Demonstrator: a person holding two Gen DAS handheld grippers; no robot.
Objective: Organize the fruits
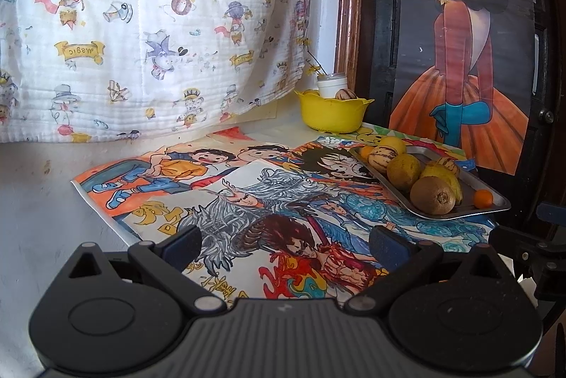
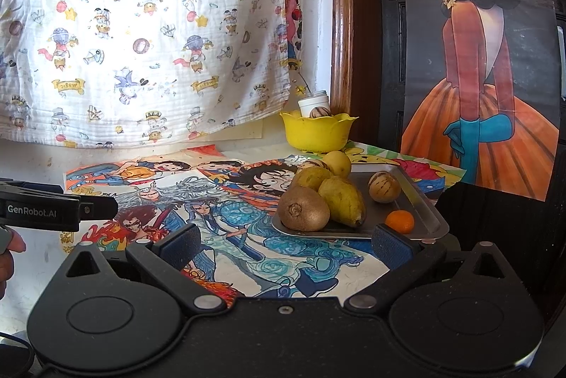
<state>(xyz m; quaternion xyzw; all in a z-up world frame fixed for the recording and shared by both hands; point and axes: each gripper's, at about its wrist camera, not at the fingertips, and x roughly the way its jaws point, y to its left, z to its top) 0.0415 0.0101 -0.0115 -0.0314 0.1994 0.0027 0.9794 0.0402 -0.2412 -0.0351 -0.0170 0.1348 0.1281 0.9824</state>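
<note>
- Hovering over the drawing-covered table, the left gripper and right gripper both hold their fingers apart, empty.
- Metal tray at the table's right edge carries a kiwi, pears, small orange.
- Yellow bowl behind holds one striped fruit.

We cannot see inside the yellow bowl; its rim hides most of a striped fruit and white jar.
</note>
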